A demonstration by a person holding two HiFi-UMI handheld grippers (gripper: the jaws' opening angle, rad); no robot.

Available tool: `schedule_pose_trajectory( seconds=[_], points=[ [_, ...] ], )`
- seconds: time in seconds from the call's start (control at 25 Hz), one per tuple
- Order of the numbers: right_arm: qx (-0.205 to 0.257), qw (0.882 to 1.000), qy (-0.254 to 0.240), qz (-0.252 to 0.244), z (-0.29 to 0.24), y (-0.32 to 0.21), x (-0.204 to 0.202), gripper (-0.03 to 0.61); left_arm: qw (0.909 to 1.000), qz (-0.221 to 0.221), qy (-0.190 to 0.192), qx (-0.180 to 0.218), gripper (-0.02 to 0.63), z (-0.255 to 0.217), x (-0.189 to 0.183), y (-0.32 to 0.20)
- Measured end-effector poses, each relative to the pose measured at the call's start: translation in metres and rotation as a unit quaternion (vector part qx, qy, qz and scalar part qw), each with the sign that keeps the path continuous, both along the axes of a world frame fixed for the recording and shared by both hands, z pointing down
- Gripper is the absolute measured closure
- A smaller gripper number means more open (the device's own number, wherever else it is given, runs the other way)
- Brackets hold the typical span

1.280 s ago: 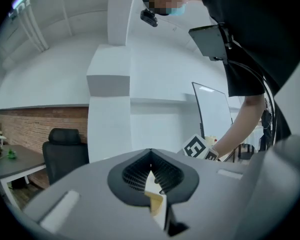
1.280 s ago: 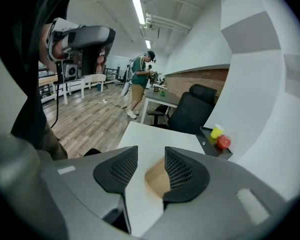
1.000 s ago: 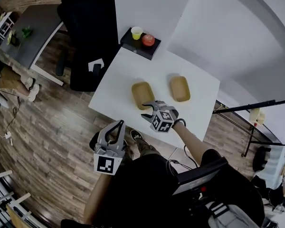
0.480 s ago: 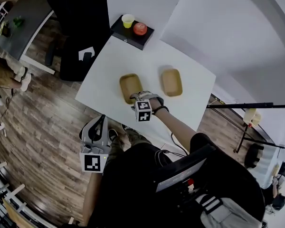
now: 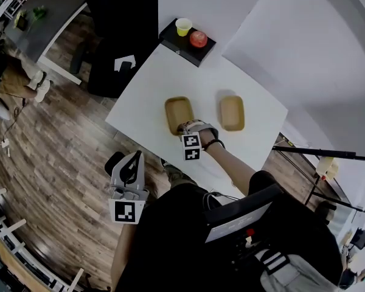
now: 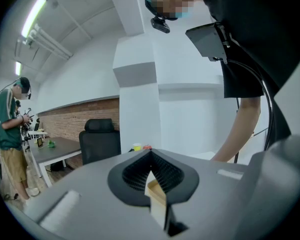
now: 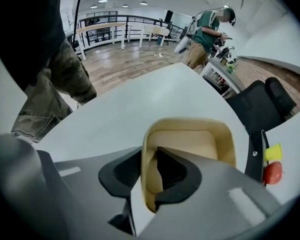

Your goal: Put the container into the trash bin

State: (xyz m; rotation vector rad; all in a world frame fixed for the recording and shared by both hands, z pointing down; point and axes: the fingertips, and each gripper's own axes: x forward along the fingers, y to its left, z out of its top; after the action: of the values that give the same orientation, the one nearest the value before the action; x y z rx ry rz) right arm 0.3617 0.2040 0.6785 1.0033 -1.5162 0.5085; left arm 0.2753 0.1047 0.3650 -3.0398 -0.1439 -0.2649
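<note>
Just starting: closing right gripper (image 5: 191, 127) jaws onto near wall of container (image 5: 177, 111), sitting mid-frame on table (image 5: 151, 85); keeping left gripper (image 5: 134, 159) jaws together, idle lower left; lifting and binning remaining.

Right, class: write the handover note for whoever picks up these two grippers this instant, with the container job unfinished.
Left gripper: jaws together, idle off the table edge.
Right gripper: jaws closing on the near rim of the left container, one inside, one outside.
Second container: untouched, to its right on the table.
Done: the reach; the grip is going on.
Left: lift the container, carry it to the bin, drop it in. No bin can be made out in these views.
</note>
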Motion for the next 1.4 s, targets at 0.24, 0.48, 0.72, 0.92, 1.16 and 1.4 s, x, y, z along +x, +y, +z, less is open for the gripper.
schedule_pose_trajectory(
  seconds=[0.24, 0.48, 0.72, 0.92, 1.16, 1.4],
  points=[
    [0.000, 0.999, 0.028, 0.015, -0.004, 0.003, -0.004, 0.509, 0.9998, -0.008, -0.004, -0.018, 0.617, 0.003, -0.020, -0.007],
    [0.026, 0.998, 0.041, 0.033, -0.036, -0.033, -0.019, 0.528, 0.9980, -0.036, 0.030, -0.043, 0.617, -0.010, -0.056, -0.046],
    [0.045, 0.998, 0.042, 0.026, -0.065, -0.070, -0.061, 0.529, 0.9960, -0.061, 0.050, -0.042, 0.617, -0.018, -0.105, -0.084],
    [0.089, 0.994, 0.052, -0.039, -0.095, -0.150, -0.116, 0.531, 0.9899, -0.120, 0.070, -0.030, 0.617, -0.022, -0.162, -0.140],
    [0.138, 0.979, 0.052, -0.137, -0.132, -0.234, -0.191, 0.532, 0.9800, -0.184, 0.076, -0.001, 0.617, -0.023, -0.222, -0.192],
    [0.184, 0.956, 0.047, -0.224, -0.171, -0.294, -0.267, 0.534, 0.9642, -0.251, 0.084, -0.002, 0.617, -0.025, -0.280, -0.225]
  ],
)
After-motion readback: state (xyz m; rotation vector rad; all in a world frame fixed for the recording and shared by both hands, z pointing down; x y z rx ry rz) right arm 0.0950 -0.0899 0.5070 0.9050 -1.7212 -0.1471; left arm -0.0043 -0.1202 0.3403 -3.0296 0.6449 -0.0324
